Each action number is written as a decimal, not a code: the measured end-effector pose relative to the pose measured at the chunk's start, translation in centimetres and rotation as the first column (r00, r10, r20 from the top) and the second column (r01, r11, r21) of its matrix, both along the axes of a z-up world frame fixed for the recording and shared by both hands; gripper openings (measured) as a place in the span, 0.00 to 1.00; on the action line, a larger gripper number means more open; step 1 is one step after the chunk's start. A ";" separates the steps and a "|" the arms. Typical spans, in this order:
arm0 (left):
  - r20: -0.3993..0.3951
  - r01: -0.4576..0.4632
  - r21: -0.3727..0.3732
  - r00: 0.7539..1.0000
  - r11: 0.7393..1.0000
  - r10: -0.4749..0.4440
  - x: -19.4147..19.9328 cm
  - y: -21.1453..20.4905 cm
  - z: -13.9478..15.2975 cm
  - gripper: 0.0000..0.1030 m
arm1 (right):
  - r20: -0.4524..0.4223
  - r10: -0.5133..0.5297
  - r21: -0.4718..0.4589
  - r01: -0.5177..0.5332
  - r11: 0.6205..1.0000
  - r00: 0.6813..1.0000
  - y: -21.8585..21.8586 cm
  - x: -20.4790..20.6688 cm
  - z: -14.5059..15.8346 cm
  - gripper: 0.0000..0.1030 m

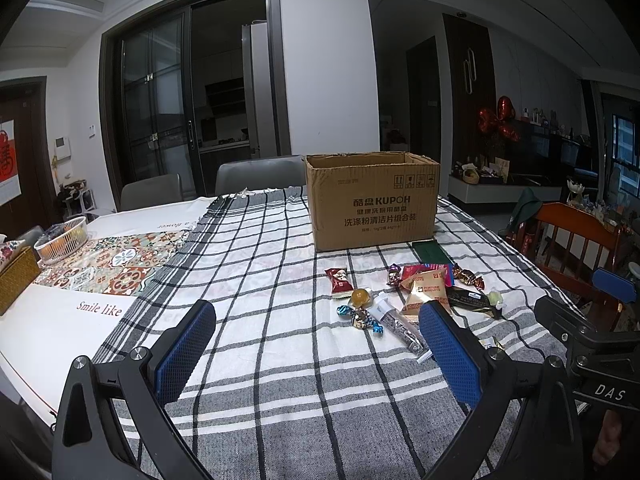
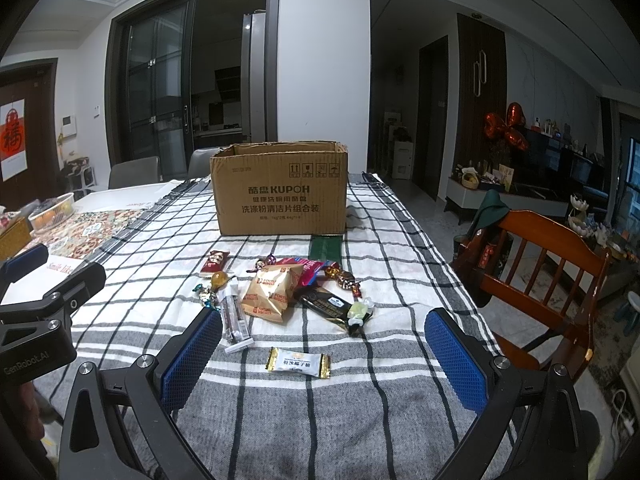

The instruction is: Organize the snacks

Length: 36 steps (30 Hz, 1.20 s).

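An open brown cardboard box (image 1: 372,200) (image 2: 280,190) stands on the plaid tablecloth. In front of it lie several loose snacks: a tan biscuit pack (image 2: 272,290) (image 1: 426,292), a black bar (image 2: 328,306), a red packet (image 1: 338,280) (image 2: 215,261), a clear stick pack (image 2: 234,316), a green flat pack (image 2: 326,247) and wrapped candies (image 2: 344,278). A white and gold candy (image 2: 299,362) lies nearest, between my right gripper's fingers. My right gripper (image 2: 322,330) is open above the cloth. My left gripper (image 1: 320,320) is open and empty, left of the snacks.
A wooden chair (image 2: 536,280) stands at the table's right edge. A white basket (image 1: 62,238) and a woven box (image 1: 14,276) sit at the far left on a patterned runner (image 1: 116,262). Grey chairs (image 1: 256,176) stand behind the table.
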<state>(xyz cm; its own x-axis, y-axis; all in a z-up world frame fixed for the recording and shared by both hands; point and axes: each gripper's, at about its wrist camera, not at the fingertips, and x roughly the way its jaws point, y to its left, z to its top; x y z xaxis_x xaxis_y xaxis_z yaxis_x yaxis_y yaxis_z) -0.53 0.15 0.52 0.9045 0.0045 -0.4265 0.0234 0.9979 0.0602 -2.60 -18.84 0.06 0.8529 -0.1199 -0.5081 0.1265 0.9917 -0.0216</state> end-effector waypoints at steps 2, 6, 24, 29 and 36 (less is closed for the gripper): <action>0.000 -0.001 0.000 1.000 1.000 0.001 0.0 0.0 0.0 1.00 | 0.000 -0.001 0.000 0.001 1.000 1.000 0.0 0.0 0.0 0.99; 0.000 0.000 0.000 1.000 1.000 0.000 0.0 0.0 0.0 1.00 | 0.000 -0.001 0.000 0.001 1.000 1.000 0.0 0.0 0.0 0.99; -0.081 0.065 -0.009 0.995 0.998 -0.066 2.0 -0.6 -1.7 1.00 | -0.075 0.023 0.044 -0.019 0.999 0.997 -0.4 1.7 -1.9 0.99; -0.111 0.078 -0.005 0.991 0.997 -0.078 3.2 -1.1 -2.5 1.00 | -0.125 0.057 0.064 -0.049 0.997 0.991 -0.4 3.1 -3.0 0.96; -0.183 0.129 -0.019 0.974 0.991 -0.131 5.1 -2.0 -3.9 0.87 | -0.212 0.101 0.092 -0.083 0.992 0.972 -0.4 5.3 -5.3 0.78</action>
